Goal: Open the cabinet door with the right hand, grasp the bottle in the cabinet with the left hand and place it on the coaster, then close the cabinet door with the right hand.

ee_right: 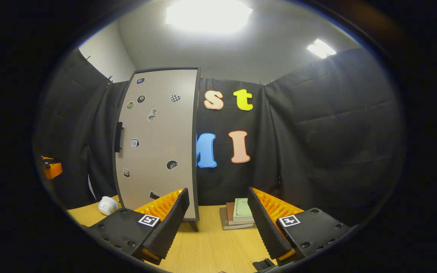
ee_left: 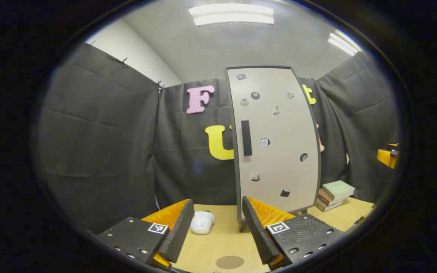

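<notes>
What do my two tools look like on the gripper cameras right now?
Each tool, left tool and right tool, has two wedge-shaped fingers with ribbed inner faces, mounted on flat black blocks. Each block carries a square black-and-white marker and small round screws. No cables or sleeves are visible.

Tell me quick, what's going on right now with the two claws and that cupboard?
Left gripper open, empty. Right gripper open, empty. Cabinet door shut, handle untouched; coaster bare. Nothing blocking the door.
</notes>
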A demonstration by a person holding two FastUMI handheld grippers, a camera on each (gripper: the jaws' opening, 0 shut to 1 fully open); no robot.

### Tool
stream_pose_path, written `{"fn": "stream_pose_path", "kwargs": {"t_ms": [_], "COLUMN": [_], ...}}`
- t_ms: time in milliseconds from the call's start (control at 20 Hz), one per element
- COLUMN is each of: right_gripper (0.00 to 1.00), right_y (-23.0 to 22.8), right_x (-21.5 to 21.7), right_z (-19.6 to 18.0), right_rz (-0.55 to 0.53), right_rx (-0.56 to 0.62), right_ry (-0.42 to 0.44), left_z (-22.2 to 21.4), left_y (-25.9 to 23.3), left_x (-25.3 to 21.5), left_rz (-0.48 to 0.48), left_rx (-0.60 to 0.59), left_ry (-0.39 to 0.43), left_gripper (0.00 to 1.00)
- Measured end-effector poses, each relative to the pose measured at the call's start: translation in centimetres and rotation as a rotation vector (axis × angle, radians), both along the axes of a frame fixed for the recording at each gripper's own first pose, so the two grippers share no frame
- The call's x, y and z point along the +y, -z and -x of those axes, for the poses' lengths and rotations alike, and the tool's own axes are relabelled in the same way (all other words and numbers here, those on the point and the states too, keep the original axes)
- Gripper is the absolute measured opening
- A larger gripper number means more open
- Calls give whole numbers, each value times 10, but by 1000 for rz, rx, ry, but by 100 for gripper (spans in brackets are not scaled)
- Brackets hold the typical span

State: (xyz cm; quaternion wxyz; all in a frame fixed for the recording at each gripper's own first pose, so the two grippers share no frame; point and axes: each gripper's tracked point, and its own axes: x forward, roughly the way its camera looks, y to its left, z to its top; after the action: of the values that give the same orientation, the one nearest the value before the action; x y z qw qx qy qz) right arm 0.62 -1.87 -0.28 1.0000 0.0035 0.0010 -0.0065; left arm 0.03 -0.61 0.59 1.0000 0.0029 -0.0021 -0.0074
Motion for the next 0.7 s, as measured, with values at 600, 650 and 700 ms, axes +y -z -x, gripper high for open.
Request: {"fn": "stream_pose_path", "kwargs": {"t_ms": [600, 650, 700], "right_gripper": [98, 98, 98], "right_y": [-1, 0, 1], "right_x": [-16, -15, -14], "right_z": [-16, -18, -20], "right_rz": [15, 10, 2], "right_rx": [-14, -14, -14], "right_ry": [-45, -55, -66], "left_z": [1, 3, 4], "left_y": [-7, -7, -5], "left_x": [-30, -32, -34], "left_rz": [0, -1, -4], "left_rx": [-10, -7, -5], "left_ry": [-36, -45, -54], "left_gripper": [77, 77, 79]}}
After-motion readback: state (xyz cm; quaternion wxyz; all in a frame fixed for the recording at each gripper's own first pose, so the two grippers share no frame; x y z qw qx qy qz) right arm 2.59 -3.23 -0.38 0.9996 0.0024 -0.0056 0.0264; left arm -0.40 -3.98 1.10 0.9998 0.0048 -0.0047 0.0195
